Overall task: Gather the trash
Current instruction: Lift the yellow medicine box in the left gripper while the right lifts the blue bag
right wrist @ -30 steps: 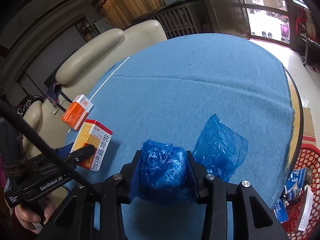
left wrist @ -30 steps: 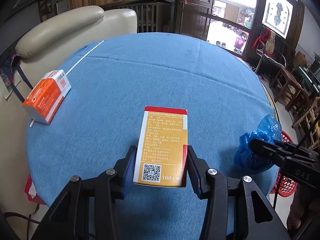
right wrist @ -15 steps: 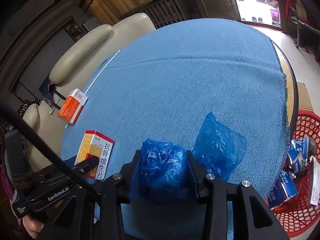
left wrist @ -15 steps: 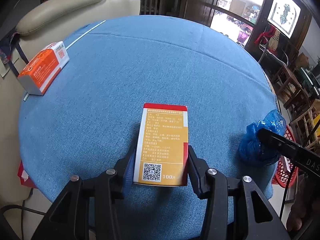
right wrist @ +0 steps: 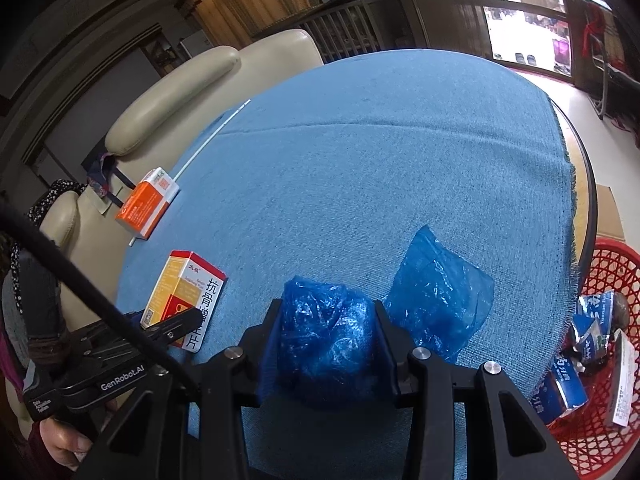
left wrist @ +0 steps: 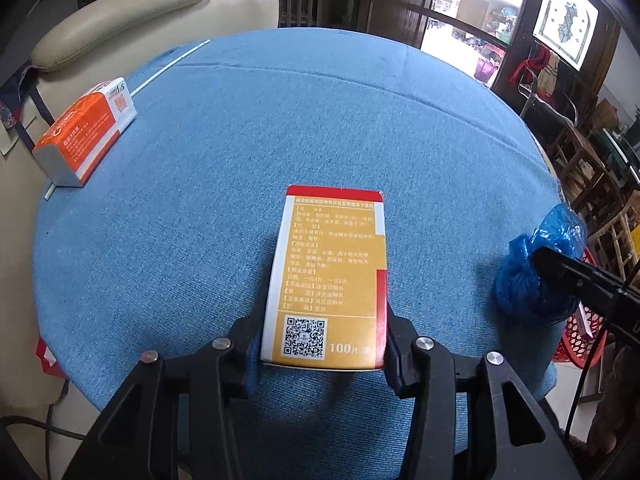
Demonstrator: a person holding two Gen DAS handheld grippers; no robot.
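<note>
Left wrist view: the left gripper [left wrist: 324,354] has its fingers clamped on a yellow-and-red medicine box [left wrist: 330,276] at the near edge of the blue-clothed bench [left wrist: 304,128]. The right gripper [right wrist: 326,346] fingers squeeze a crumpled blue plastic bag [right wrist: 326,336] near a red basket [right wrist: 600,420].

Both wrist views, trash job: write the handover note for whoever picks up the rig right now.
Left tool: shut on the yellow medicine box, low over the blue tablecloth.
Right tool: shut on the crumpled blue bag.
Done: several packets already lie in the red basket beside the table on the right.
Left: drop both held items in the basket, then collect the flat blue bag, the orange box at the far left edge, and the white stick near it.
</note>
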